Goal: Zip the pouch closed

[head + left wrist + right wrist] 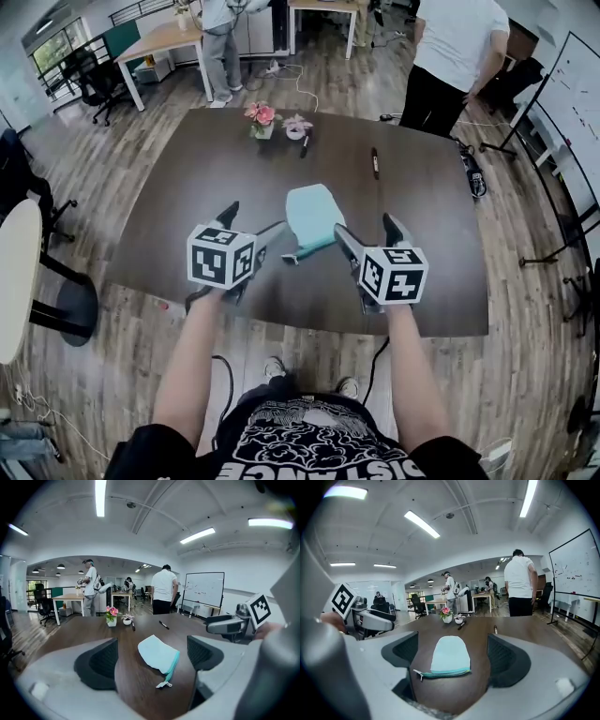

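A light blue pouch point(312, 217) with a teal zipper lies flat on the dark brown table point(187, 197), its zipper edge toward me. The zipper pull point(417, 673) sticks out at the pouch's left end; in the left gripper view the pouch point(158, 653) shows with its pull point(164, 684) nearest me. My left gripper point(253, 228) hovers open just left of the pouch, nothing between its jaws. My right gripper point(367, 231) hovers open just right of it, also empty. In the right gripper view the pouch point(450, 656) lies between the two open jaws, ahead of them.
A small pot of pink flowers point(262, 119) and a small white dish point(296, 127) stand at the table's far side, with two pens point(375, 161) nearby. A person in a white shirt point(455, 52) stands beyond the far right corner. Office chairs and desks lie further back.
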A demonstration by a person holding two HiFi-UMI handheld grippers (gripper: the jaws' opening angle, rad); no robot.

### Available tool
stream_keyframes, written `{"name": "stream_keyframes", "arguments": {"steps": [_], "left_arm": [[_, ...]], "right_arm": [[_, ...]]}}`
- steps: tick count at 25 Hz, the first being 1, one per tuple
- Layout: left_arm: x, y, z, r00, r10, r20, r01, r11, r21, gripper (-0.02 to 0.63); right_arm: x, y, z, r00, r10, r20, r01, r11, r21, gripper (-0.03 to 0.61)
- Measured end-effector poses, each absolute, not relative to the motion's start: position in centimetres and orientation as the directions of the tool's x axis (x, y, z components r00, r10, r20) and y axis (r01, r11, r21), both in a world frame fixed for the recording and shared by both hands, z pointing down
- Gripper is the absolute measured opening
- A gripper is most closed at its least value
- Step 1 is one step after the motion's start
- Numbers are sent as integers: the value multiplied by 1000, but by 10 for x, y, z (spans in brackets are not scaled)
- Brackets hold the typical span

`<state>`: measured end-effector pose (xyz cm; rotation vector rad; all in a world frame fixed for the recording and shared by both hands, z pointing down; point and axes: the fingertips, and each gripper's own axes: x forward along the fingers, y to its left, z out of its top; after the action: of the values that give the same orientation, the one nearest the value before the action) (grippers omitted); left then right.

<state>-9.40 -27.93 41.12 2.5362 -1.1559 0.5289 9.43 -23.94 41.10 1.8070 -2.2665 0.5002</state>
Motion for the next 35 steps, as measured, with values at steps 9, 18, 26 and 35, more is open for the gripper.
{"name": "stream_keyframes", "arguments": {"steps": [9,18,26,35], "left_arm": [[-82,-291,421,688,-558,464,-675,-727,127,476],[-81,-288,427,744,-475,470,-589,-798,125,476],[-79,-281,445,773,-411,483,-534,-833,146,477],[-72,-268,493,769,-265,582,-397,-911,111,476]], "right_arm": [[86,-239,414,-143,-910,390,-988,109,-108,448],[69,-232,416,-71,-914,399,-994,34,-100,448],[56,-222,428,-44,-904,425,-995,0,-103,448],[40,-225,452,-63,-885,462,-992,3,-129,448]]}}
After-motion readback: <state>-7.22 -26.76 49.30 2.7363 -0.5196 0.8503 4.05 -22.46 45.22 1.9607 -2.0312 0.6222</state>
